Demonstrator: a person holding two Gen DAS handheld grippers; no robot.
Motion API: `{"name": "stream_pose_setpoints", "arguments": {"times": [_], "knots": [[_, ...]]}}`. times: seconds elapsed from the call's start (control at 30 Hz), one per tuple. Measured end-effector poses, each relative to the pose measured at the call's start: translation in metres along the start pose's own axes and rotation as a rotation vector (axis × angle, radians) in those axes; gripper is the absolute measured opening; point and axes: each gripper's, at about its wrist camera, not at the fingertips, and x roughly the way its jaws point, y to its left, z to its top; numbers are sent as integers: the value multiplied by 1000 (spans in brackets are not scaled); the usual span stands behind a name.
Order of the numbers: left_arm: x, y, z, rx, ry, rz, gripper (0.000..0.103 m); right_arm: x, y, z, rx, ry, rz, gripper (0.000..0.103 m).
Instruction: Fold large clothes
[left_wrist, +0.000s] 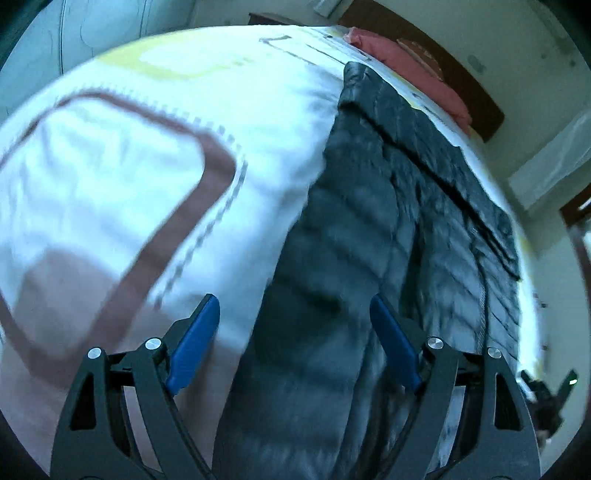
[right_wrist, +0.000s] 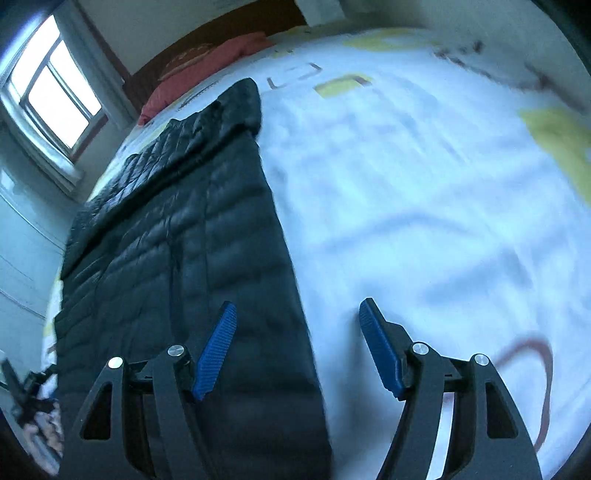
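White patterned bedsheet (right_wrist: 424, 192), red pillow (right_wrist: 207, 70) at head edge. Dark quilted jacket (right_wrist: 177, 240) along one side. Left gripper (left_wrist: 291, 306), right gripper (right_wrist: 297, 308) spread wide, empty.

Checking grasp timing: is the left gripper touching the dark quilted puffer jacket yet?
Cannot tell. In the left wrist view the open left gripper frames the dark quilted puffer jacket, but motion blur hides any contact or gap.

Dark quilted jacket (right_wrist: 177, 229) flat on white bedspread (right_wrist: 406, 184); right hand-held gripper (right_wrist: 295, 314) spread above

Dark quilted puffer jacket (left_wrist: 388, 221) (right_wrist: 177, 240), flat on the bed
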Motion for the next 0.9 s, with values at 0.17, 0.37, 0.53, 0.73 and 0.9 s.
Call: {"name": "stream_pose_setpoints", "arguments": {"times": [0.17, 0.37, 0.53, 0.73, 0.9], "knots": [[-21, 9, -28, -8, -1, -70, 83, -19, -23, -31, 57, 8, 107, 68], [-33, 25, -55, -99, 22, -246, 83, -30, -31, -59, 126, 46, 314, 68], [-35, 33, -66, -140, 28, -339, 76, -31, -30, -77, 187, 93, 463, 68], [-32, 35, -76, -180, 42, -385, 57, -27, -18, -84, 181, 107, 503, 51], [-32, 29, -80, -149, 28, -343, 59, -21, -18, -88, 198, 123, 501, 24]]}}
